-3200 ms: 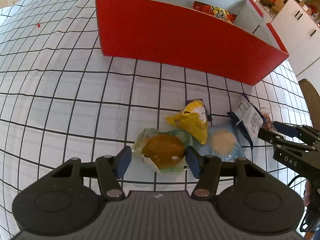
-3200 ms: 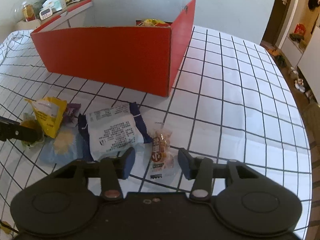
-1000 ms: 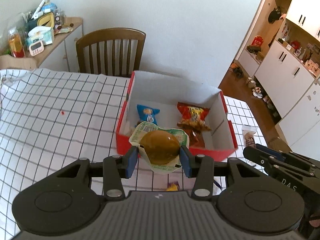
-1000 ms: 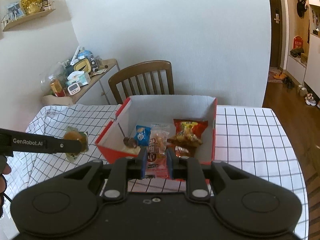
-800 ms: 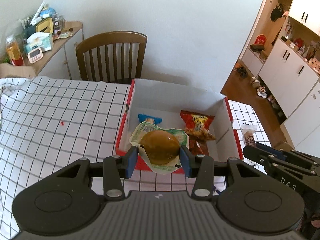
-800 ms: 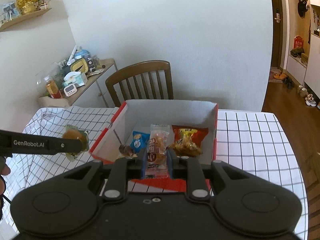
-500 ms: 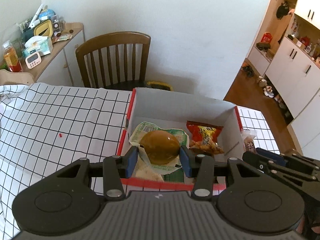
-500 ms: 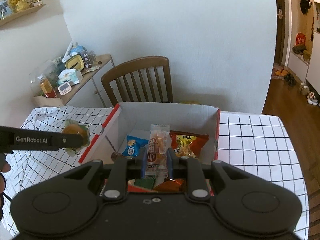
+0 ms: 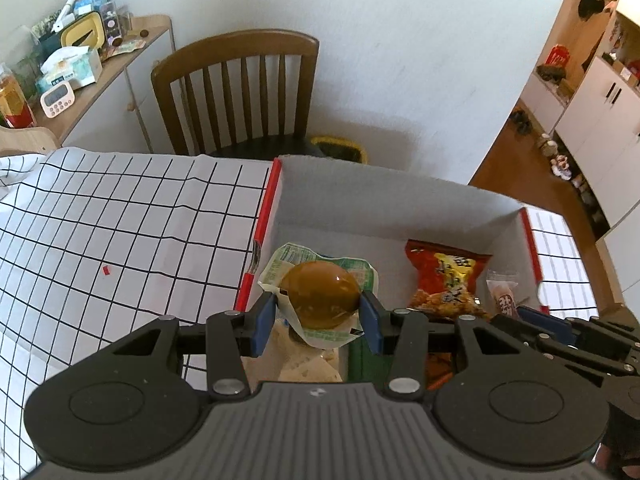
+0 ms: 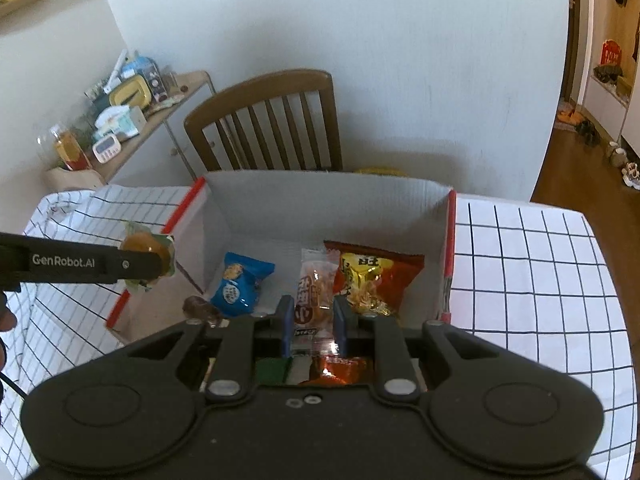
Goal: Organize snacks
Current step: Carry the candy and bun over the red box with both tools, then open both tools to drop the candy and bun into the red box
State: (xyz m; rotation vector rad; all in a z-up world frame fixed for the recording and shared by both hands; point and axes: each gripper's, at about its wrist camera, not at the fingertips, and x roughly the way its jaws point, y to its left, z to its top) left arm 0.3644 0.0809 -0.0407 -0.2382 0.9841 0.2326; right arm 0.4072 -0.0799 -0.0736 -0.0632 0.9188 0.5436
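White cloth with a black grid covers the table (image 9: pixel 120 232), and a red box (image 10: pixel 450 240) with pale inner walls stands on it in front of a wooden chair (image 9: pixel 240 92).

Over the box's left side, the left gripper (image 9: pixel 318 320) pinches a round brown bun (image 9: pixel 320 294) in a clear wrapper with green-printed edges, its blue pads (image 9: pixel 264 322) pressing both sides of the wrapper. From the right wrist view the same bun (image 10: pixel 146 250) hangs beyond the box's left wall, at the tip of that gripper's black arm (image 10: pixel 156 266).

Above the middle of the box, the right gripper (image 10: pixel 311 322) is clamped narrow on a slim clear packet (image 10: pixel 314 292) holding an orange-brown pastry with red lettering; the packet stands upright between the blue fingers (image 10: pixel 286 320), its top end pointing toward the box's far wall.

Inside the box, a red and yellow crisp bag (image 10: pixel 372 276) lies just right of the packet, a blue bag (image 10: pixel 240 284) lies to its left, and a small dark brown wrapped sweet (image 10: pixel 200 308) sits near the box's left wall. A green wrapper (image 10: pixel 272 372) and an orange one (image 10: pixel 340 368) show under the right gripper.
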